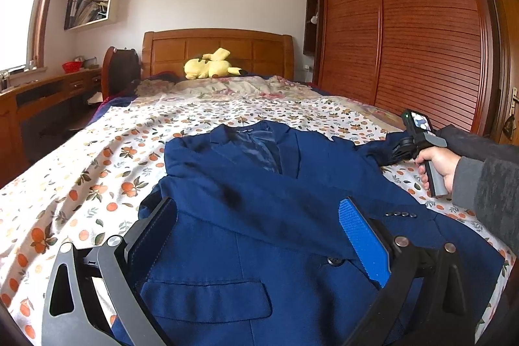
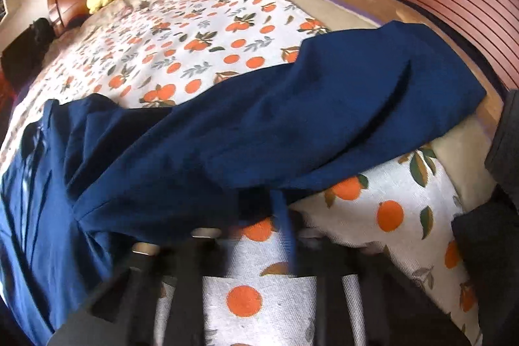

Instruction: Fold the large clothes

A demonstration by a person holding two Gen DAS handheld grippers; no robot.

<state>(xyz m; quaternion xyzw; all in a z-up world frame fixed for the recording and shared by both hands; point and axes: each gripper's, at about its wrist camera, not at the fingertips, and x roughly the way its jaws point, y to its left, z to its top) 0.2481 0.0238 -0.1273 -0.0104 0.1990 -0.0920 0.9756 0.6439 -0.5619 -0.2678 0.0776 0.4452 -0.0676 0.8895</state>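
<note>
A navy blue suit jacket (image 1: 259, 216) lies front up on the bed, collar toward the headboard. Its left sleeve is folded across the chest. My left gripper (image 1: 259, 216) is open above the jacket's lower front, blue pads wide apart, holding nothing. My right gripper (image 1: 402, 145), seen in the left wrist view at the jacket's right side, is at the outstretched right sleeve (image 2: 292, 125). In the right wrist view the gripper (image 2: 275, 209) has its jaws together on the sleeve's near edge; the view is blurred.
The bed has an orange-print sheet (image 1: 97, 171) and a wooden headboard (image 1: 217, 51). A yellow plush toy (image 1: 211, 65) lies at the pillows. A slatted wooden wardrobe (image 1: 405, 31) stands right of the bed. A desk (image 1: 48, 93) stands at the left.
</note>
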